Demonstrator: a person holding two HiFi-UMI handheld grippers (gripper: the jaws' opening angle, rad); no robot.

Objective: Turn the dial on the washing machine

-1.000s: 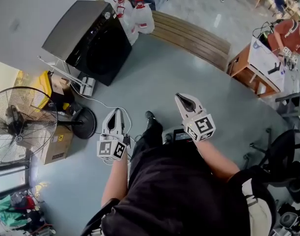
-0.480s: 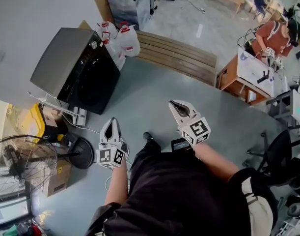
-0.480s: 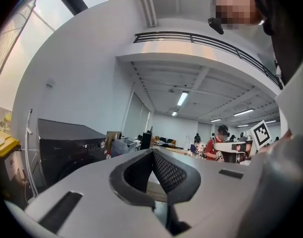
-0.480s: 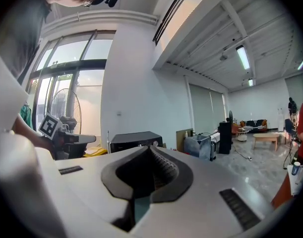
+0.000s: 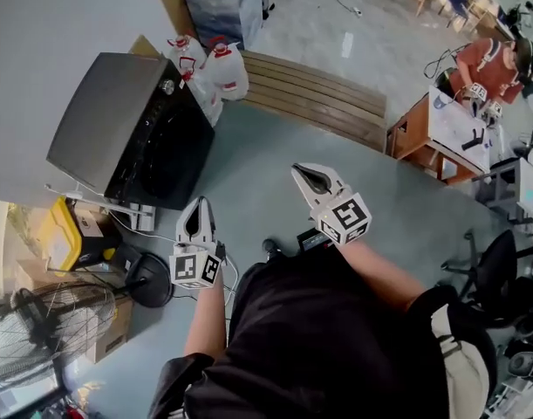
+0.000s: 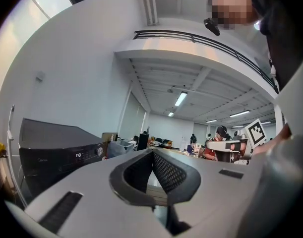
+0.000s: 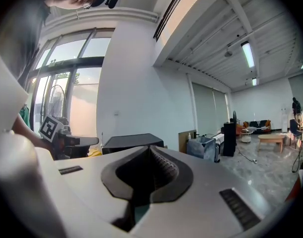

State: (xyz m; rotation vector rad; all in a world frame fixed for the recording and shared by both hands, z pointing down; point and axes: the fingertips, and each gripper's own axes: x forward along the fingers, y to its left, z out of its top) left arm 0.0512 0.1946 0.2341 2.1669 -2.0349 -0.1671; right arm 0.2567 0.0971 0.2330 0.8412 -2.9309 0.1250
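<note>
The dark washing machine point(image 5: 126, 129) stands at the upper left in the head view, with its round silver dial point(image 5: 167, 86) at the far end of the control strip. My left gripper point(image 5: 198, 202) is held in the air well short of the machine's front, shut and empty. My right gripper point(image 5: 301, 171) hangs to its right over the grey floor, also shut with nothing in it. In the left gripper view the machine point(image 6: 52, 152) and its dial point(image 6: 98, 151) show beyond the closed tips point(image 6: 152, 153). The right gripper view shows the machine point(image 7: 133, 142) far behind its tips point(image 7: 150, 150).
White jugs point(image 5: 221, 68) with red caps and a wrapped box point(image 5: 222, 3) stand beside the machine. A wooden bench point(image 5: 314, 94) lies behind. A floor fan point(image 5: 57, 326) and yellow box point(image 5: 57, 234) sit at left. A desk point(image 5: 458, 125) with a person and an office chair point(image 5: 502, 269) are at right.
The view has shifted toward the washing machine, which now sits lower and nearer, with the fan sliding down the frame. Both grippers moved slightly up and stayed shut.
</note>
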